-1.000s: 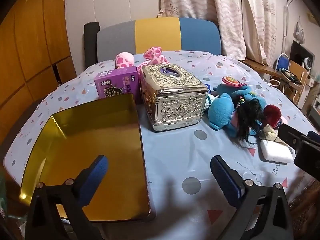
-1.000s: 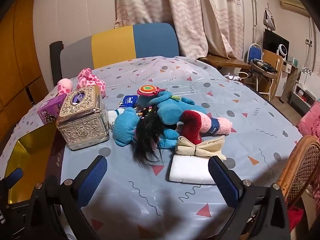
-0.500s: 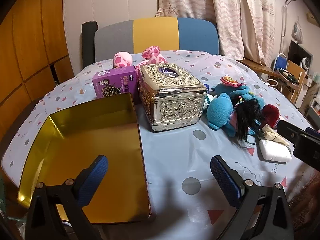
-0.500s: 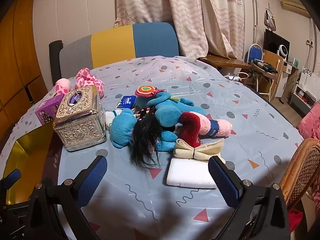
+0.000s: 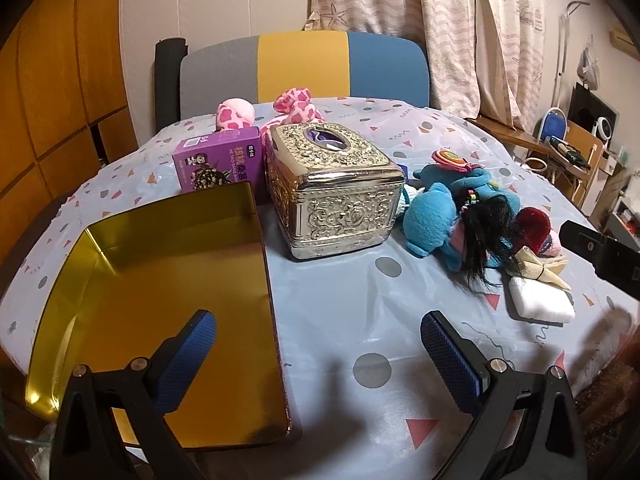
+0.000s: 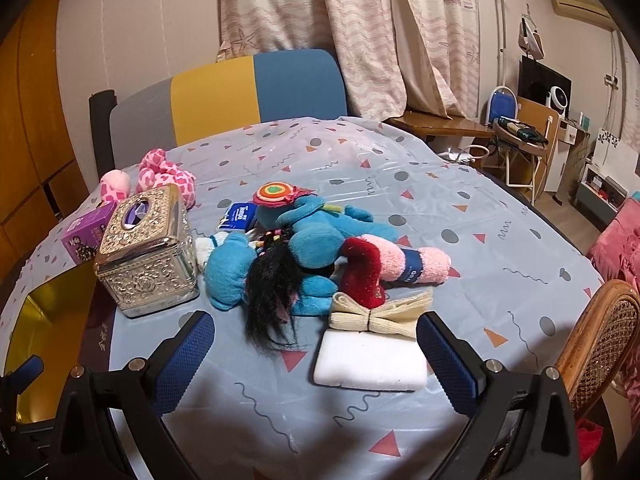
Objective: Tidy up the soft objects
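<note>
Soft pile untouched, both grippers empty
Right gripper (image 6: 316,354) jaws wide toward sponge (image 6: 370,360) at 12 o'clock; left gripper (image 5: 318,346) wide beside tray (image 5: 80,248).

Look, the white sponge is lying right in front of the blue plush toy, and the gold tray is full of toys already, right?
Not quite. The gold tray is empty, as the left wrist view shows. The white sponge does lie in front of the blue plush toy, with a folded cream cloth between them.

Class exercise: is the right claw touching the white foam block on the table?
Apart. The right wrist view shows the right claw open, its blue pads standing clear on either side of the white foam block, with tablecloth visible between.
</note>
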### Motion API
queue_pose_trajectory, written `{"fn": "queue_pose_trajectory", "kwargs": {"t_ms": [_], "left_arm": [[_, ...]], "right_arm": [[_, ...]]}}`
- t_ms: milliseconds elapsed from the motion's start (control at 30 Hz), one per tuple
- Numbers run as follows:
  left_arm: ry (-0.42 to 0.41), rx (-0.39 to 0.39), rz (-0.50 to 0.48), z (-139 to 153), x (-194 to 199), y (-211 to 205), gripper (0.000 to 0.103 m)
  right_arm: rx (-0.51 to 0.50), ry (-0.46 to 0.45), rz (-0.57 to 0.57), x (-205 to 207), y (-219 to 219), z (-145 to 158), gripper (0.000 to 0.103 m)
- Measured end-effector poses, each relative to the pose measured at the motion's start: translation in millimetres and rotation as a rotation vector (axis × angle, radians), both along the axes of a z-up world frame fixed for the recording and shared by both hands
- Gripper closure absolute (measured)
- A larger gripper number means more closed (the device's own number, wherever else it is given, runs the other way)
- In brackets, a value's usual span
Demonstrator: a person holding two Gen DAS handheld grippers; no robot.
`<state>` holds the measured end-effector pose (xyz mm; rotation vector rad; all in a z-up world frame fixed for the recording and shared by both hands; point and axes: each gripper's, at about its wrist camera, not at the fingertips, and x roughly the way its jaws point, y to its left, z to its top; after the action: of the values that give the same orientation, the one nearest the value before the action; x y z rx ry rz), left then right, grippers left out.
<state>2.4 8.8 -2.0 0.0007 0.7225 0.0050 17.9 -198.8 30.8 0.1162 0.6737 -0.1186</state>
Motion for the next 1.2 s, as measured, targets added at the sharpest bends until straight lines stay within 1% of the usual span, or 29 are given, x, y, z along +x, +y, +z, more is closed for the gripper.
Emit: {"fn": "queue_pose_trajectory", "kwargs": {"t_ms": [233, 367, 567, 633, 733, 833, 900, 1000, 1067, 1200], "left_arm": [[0.024, -0.045, -0.022, -2, 1, 1, 0.000], [0.015, -0.040, -0.017, -2, -1, -1, 0.000], [0.025, -0.039, -0.073, -3, 1, -9, 0.000], [0.035, -0.076, -0.107, -2, 3, -9, 0.000], [0.030, -0.085, -0.137, 2, 6, -15, 0.000], [0.039, -0.125, -0.188, 3, 11, -24, 0.000], [0.043, -0.140, -0.245, 3, 13, -35, 0.000], [0.049, -0.109, -0.345, 1, 15, -58, 0.000], [0.074, -0.106, -0.403, -3, 17, -71, 0.000], [0.136, -0.088, -0.478, -7, 23, -96, 0.000]], "right_arm": [[0.016, 0.002, -0.043, 1, -19, 0, 0.000], [0.020, -0.004, -0.064, 0, -29, 2, 0.000], [0.042, -0.008, -0.103, -1, -48, 6, 0.000], [0.045, -0.018, -0.125, -2, -58, 9, 0.000], [0.053, -0.033, -0.162, -4, -74, 16, 0.000], [0.056, -0.051, -0.192, -7, -86, 23, 0.000], [0.058, -0.066, -0.213, -7, -95, 28, 0.000], [0.072, -0.076, -0.226, -8, -106, 33, 0.000], [0.076, -0.079, -0.230, -10, -111, 35, 0.000], [0.088, -0.071, -0.235, -11, -120, 36, 0.000]]}}
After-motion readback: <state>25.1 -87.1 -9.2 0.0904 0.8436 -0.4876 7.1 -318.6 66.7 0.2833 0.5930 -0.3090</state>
